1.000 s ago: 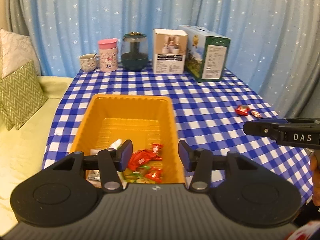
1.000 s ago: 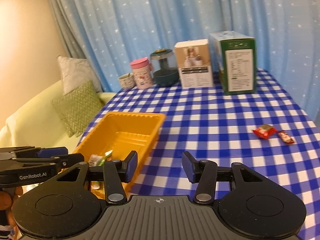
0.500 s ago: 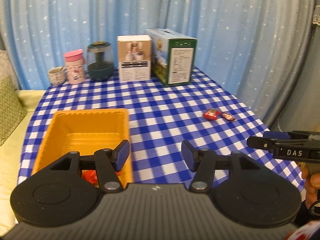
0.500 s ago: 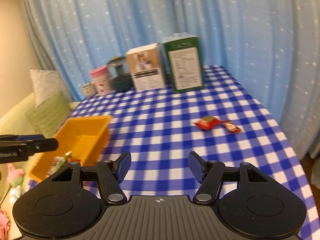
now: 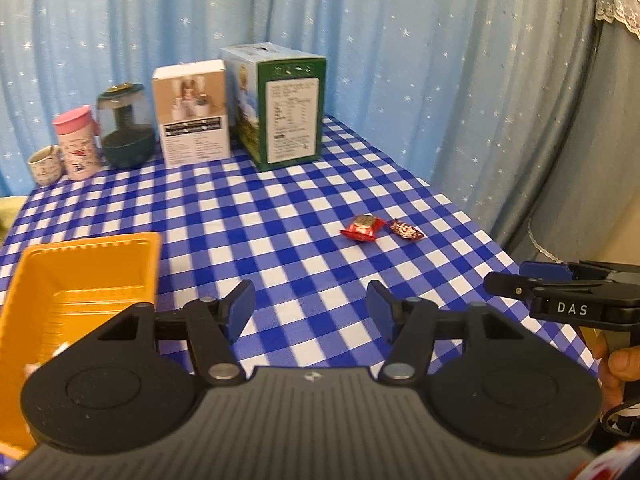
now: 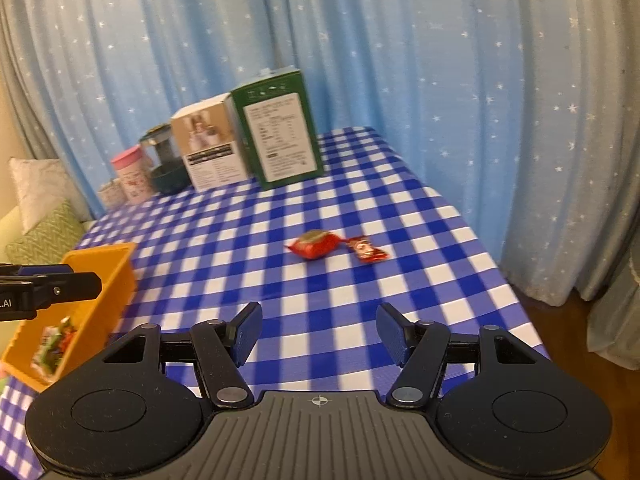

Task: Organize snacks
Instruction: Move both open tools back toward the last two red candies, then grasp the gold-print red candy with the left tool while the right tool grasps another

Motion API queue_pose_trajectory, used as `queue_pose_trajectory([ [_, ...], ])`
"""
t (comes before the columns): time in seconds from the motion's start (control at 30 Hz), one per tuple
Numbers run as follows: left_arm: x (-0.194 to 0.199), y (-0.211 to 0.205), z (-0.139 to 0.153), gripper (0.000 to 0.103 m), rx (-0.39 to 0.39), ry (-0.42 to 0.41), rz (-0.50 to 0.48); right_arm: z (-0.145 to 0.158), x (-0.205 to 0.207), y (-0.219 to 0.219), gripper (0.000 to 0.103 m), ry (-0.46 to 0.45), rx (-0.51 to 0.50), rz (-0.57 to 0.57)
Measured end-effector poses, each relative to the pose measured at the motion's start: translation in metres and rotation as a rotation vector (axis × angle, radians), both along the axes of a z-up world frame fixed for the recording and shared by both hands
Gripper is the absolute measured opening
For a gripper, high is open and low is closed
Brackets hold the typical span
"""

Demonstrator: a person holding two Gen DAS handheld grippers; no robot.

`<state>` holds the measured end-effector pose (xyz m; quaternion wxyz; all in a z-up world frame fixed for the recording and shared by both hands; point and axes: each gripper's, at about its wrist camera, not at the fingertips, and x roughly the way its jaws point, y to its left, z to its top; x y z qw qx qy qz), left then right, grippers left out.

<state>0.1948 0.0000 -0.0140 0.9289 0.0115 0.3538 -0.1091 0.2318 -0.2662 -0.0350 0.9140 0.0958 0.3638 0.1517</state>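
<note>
Two red wrapped snacks lie side by side on the blue checked tablecloth: a plump one (image 5: 362,228) (image 6: 314,244) and a smaller flat one (image 5: 406,231) (image 6: 366,249). An orange bin (image 5: 76,276) (image 6: 100,280) sits at the left and holds several wrapped snacks (image 6: 54,344). My left gripper (image 5: 311,312) is open and empty, beside the bin's right wall. My right gripper (image 6: 319,334) is open and empty, short of the two snacks. It also shows from the side in the left wrist view (image 5: 560,292).
At the table's far edge stand a green box (image 5: 280,108), a white box (image 5: 192,114), a dark jar (image 5: 126,128), a pink tumbler (image 5: 76,142) and a small cup (image 5: 44,164). The table's right edge (image 6: 492,248) drops off toward blue curtains. Cushions (image 6: 44,216) lie at left.
Both grippers have swung to the right, away from the orange bin and toward the two red snacks. Both stay open and empty.
</note>
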Motion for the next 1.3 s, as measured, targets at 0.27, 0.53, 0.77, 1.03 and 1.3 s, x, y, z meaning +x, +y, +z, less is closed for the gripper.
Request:
queue_pose_trajectory([
  [0.27, 0.034, -0.025, -0.029, 0.062, -0.004, 0.019, -0.031, -0.018, 0.026, -0.011, 0.063, 0.002, -0.065, -0.019],
  [0.53, 0.072, -0.036, -0.057, 0.063, -0.007, 0.026, -0.059, -0.044, 0.063, -0.01, 0.063, 0.032, -0.111, 0.008],
  [0.77, 0.107, -0.04, -0.081, 0.063, -0.016, 0.036, -0.082, -0.063, 0.105, -0.011, 0.063, 0.009, -0.152, 0.029],
  [1.03, 0.143, -0.044, -0.09, 0.063, -0.006, 0.029, -0.103, -0.086, 0.145, -0.001, 0.057, -0.015, -0.154, 0.12],
  [1.3, 0.162, -0.046, -0.098, 0.063, 0.0, 0.022, -0.124, -0.11, 0.177, 0.013, 0.042, -0.011, -0.198, 0.18],
])
